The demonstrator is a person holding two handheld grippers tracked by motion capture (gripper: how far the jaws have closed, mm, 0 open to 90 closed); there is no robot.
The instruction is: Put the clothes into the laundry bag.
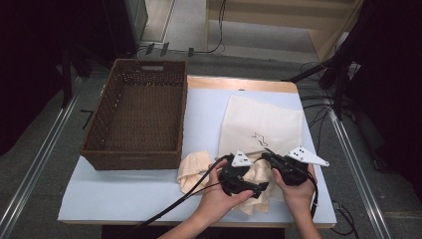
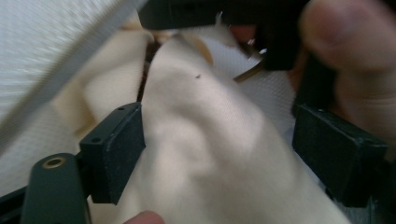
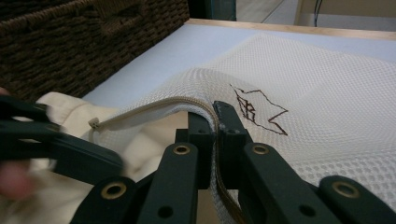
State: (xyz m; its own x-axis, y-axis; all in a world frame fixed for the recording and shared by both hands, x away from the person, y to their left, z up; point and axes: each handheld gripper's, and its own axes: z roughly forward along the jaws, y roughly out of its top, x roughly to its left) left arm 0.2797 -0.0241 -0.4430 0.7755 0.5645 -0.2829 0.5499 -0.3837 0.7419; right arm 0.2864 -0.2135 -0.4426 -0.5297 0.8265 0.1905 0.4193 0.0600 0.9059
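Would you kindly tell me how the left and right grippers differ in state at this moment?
The left gripper has its jaws spread wide around the crumpled cream cloth, while the right gripper is clamped shut on the zipper edge of the white mesh laundry bag, lifting it. Both are black, hand-held and work at the bag's opening.

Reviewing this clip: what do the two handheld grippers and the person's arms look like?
Both the left gripper and the right gripper are black, each topped by a grey three-cornered plate. Black cables trail from them toward the table's near edge. Their linkage arms carry brass-coloured rivets, and the jaws are blocky black pads. The forearms are bare, with no sleeves visible.
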